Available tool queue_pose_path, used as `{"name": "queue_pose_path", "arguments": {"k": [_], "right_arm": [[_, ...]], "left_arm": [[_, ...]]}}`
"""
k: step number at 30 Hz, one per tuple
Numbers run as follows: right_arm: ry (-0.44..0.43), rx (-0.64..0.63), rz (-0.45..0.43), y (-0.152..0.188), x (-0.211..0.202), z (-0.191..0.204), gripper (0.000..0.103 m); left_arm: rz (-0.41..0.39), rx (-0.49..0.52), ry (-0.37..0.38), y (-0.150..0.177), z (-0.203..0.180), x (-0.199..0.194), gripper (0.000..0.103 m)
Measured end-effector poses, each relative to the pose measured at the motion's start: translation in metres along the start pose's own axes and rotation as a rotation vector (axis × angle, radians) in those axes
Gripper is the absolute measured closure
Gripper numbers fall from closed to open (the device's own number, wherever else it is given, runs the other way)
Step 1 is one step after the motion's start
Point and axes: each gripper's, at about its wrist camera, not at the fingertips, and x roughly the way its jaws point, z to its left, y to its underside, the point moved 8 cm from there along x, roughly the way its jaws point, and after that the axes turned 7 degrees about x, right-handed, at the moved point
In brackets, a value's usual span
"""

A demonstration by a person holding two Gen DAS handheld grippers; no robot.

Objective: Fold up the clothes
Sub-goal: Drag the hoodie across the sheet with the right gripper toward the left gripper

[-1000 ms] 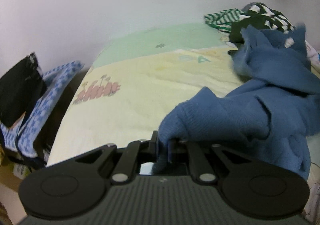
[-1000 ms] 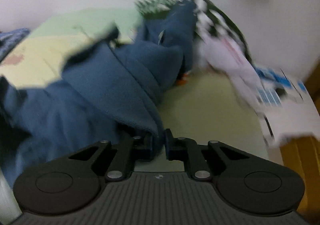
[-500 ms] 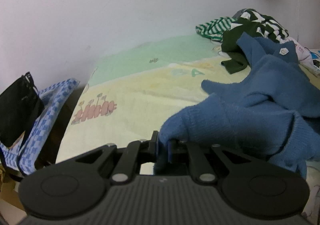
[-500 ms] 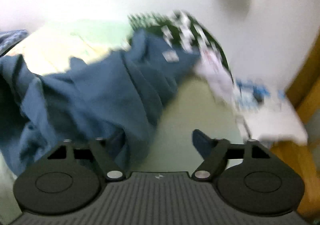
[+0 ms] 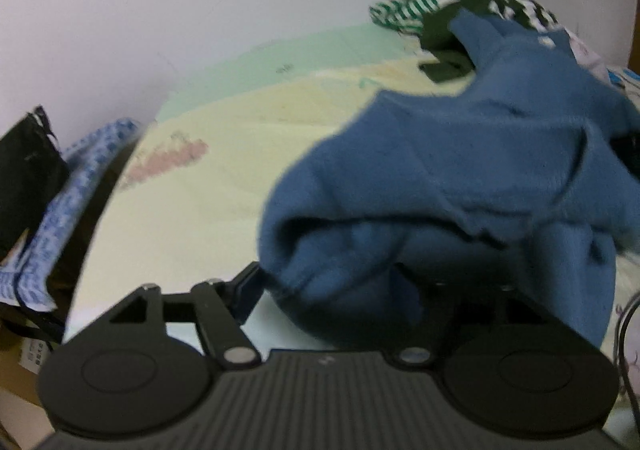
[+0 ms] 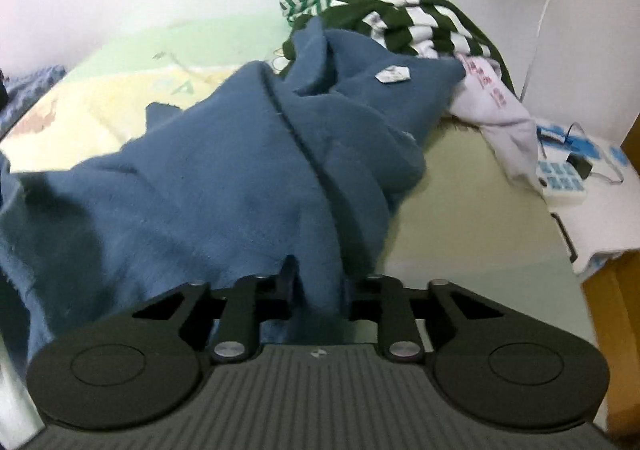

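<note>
Between my right fingers a thick fold of the blue fleece garment sat clamped; they had just been closing on it. My left fingers had just been opening and stood wide apart, the garment's bunched near edge slumped loose over the gap and hiding the right-hand one. Outward, the fleece sprawled across the pale yellow-green bed, its far end lying against the green-and-white clothes pile by the wall. I judged it soft, bulky and limp, light enough to lift but sure to sag and bunch. A hem or seam edge, pinched near a corner, looked the better hold for me.
</note>
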Motion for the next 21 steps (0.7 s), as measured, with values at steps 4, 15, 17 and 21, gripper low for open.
{"name": "queue_pose_path", "arguments": {"k": [4,15,17,21], "right_arm": [[-0.006,0.008,-0.043,-0.003,-0.007,-0.004,0.087],[0.015,0.074,-0.160,-0.032,-0.049,-0.069,0.095],[0.024,0.102,-0.174,-0.035,-0.059,-0.081,0.095],[0.068,0.112,-0.170,-0.026,-0.070,-0.095,0.095]], "left_arm": [[0.002,-0.062,-0.003,0.001,-0.001,0.010,0.018],[-0.050,-0.313,-0.053,-0.022,0.014,-0.012,0.084],[-0.092,-0.274,-0.104,-0.031,0.012,-0.023,0.084],[-0.156,-0.223,-0.140,-0.045,0.010,-0.047,0.084]]}}
